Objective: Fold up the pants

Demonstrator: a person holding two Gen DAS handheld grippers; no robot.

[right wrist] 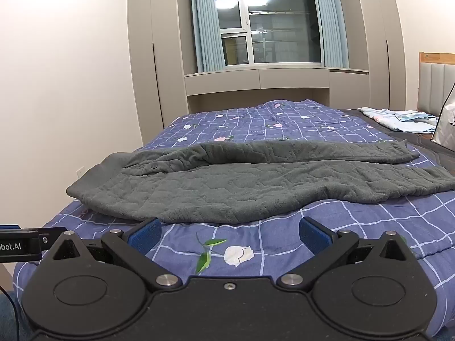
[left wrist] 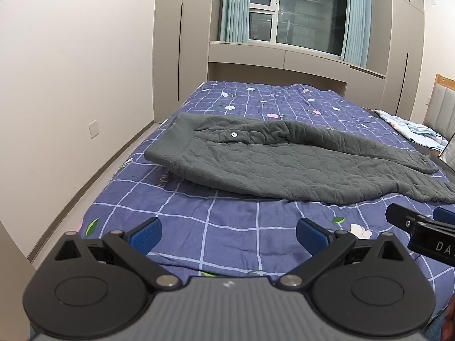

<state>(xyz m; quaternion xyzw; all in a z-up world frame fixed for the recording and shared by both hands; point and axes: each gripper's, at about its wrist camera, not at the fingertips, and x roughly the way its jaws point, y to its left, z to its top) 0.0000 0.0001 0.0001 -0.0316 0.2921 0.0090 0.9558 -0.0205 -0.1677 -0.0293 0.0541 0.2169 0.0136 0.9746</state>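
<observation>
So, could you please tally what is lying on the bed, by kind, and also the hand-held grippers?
Grey pants: 1
Pile of light blue bedding at the far right: 1
White bag at the right edge: 1
Hand-held grippers, both open: 2 (left, right)
Total: 5

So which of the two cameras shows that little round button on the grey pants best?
The left wrist view: the button shows as a bright white ring against the grey pants. In the right wrist view the same button looks dark and nearly blends into the fabric.
</observation>
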